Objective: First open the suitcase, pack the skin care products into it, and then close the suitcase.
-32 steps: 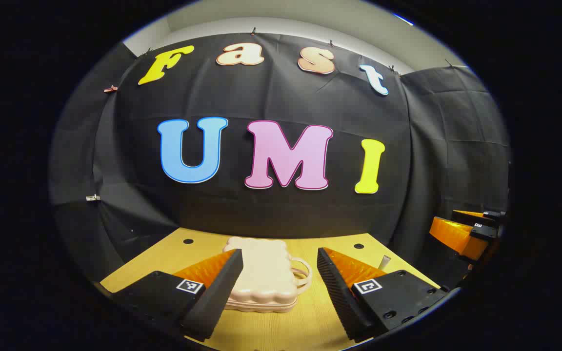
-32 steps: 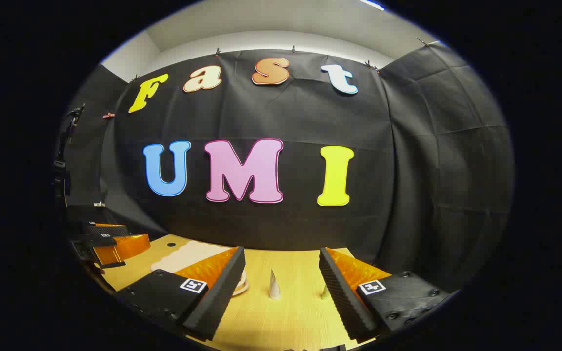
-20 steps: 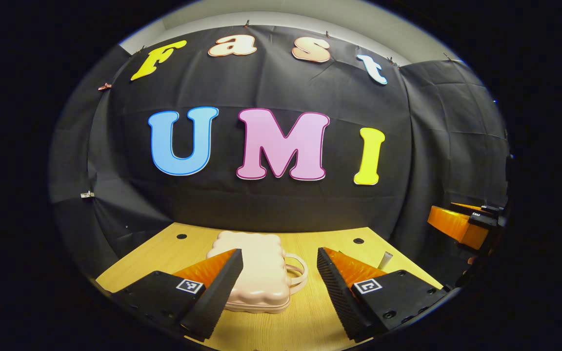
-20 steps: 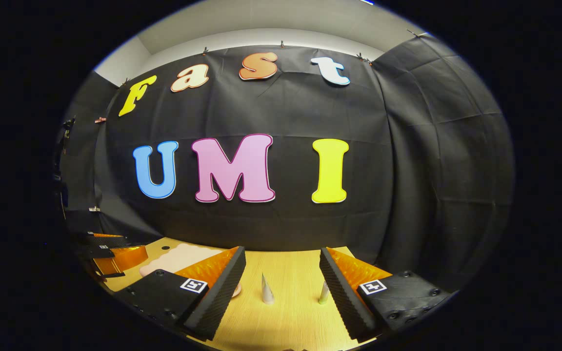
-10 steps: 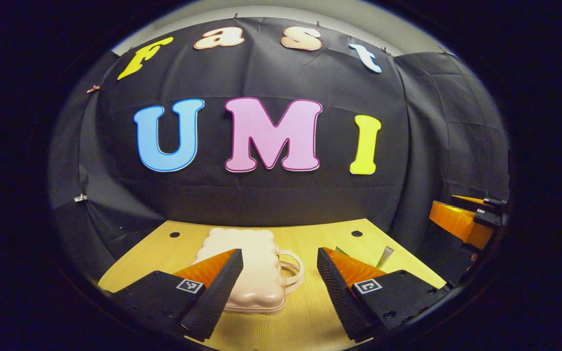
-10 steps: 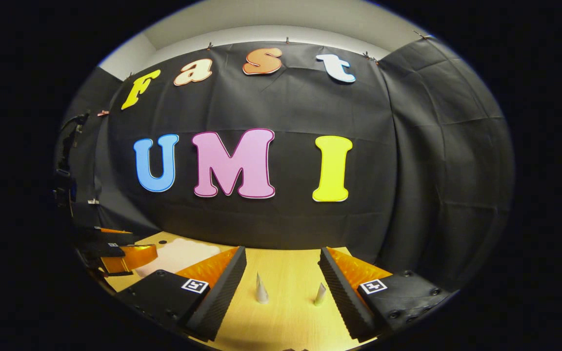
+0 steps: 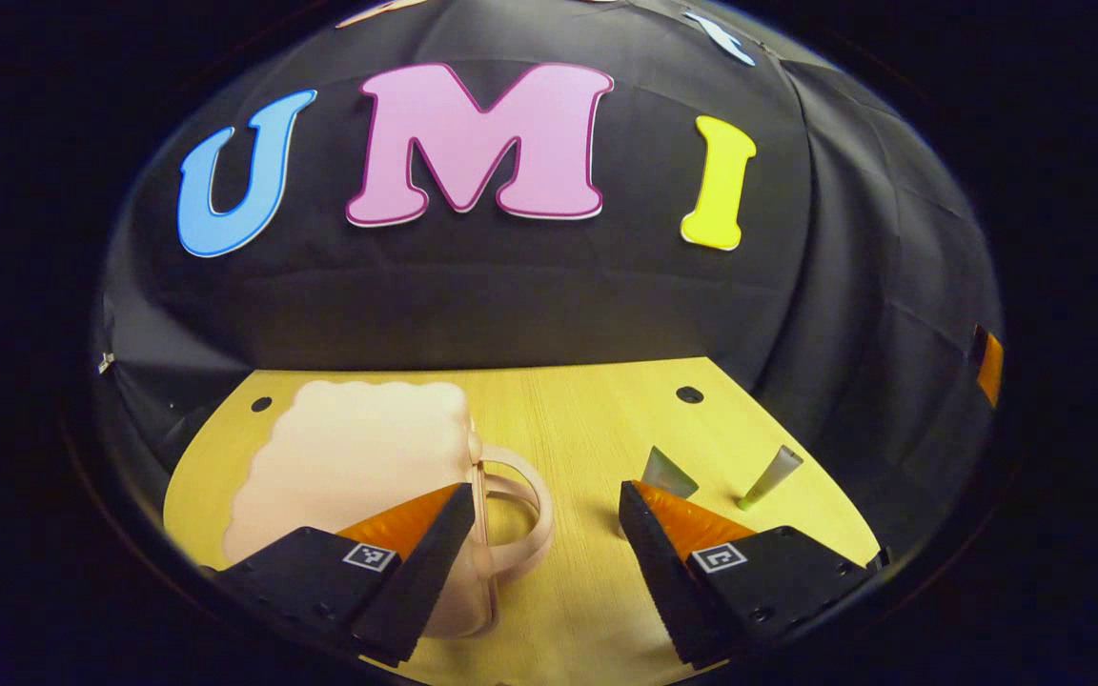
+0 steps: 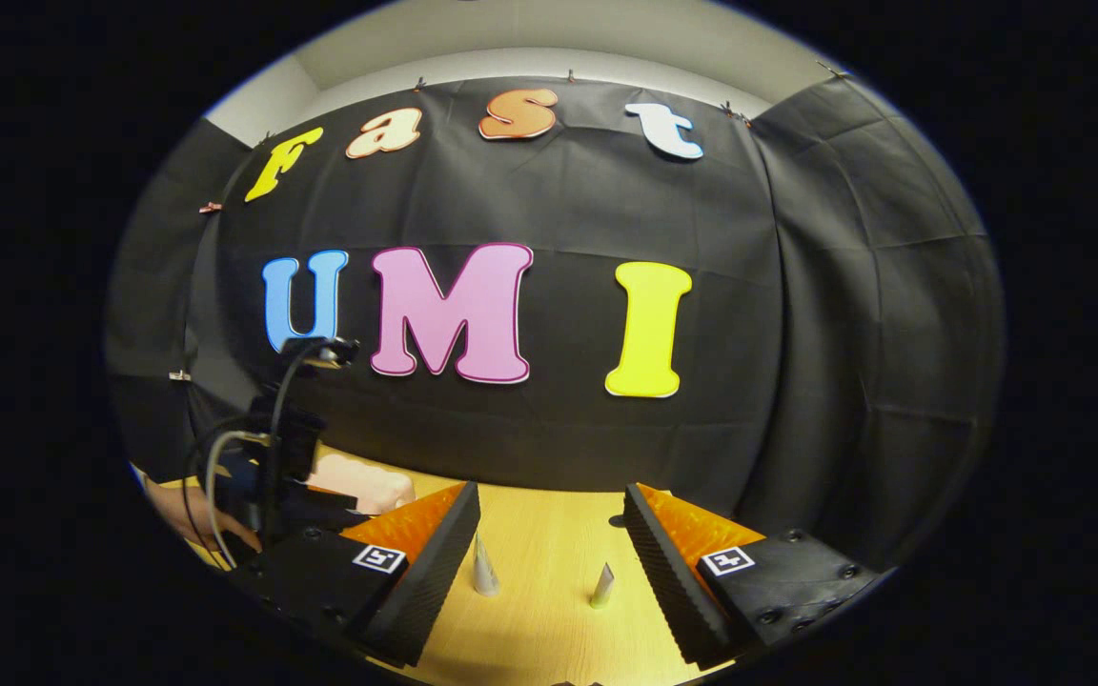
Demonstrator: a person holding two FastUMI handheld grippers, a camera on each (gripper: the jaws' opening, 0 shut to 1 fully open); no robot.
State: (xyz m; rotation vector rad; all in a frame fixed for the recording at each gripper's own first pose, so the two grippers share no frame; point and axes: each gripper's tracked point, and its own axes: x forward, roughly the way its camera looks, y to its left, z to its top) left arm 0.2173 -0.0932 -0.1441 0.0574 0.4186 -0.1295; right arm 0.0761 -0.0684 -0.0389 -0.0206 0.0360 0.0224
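While our left gripper [image 7: 541,519] hangs wide open at lower centre of the left gripper view, holding nothing, we see the closed pink suitcase [image 7: 349,467] lying flat at lower left, its handle [image 7: 516,514] between our fingers. Two skin care tubes [image 7: 770,476] stand at lower right on the wooden table [image 7: 568,419]. Our right gripper [image 8: 549,534] gapes empty too, with tubes ahead.

You have a light wooden table [image 7: 568,410] with round dark holes [image 7: 689,393] near its far edge before you.
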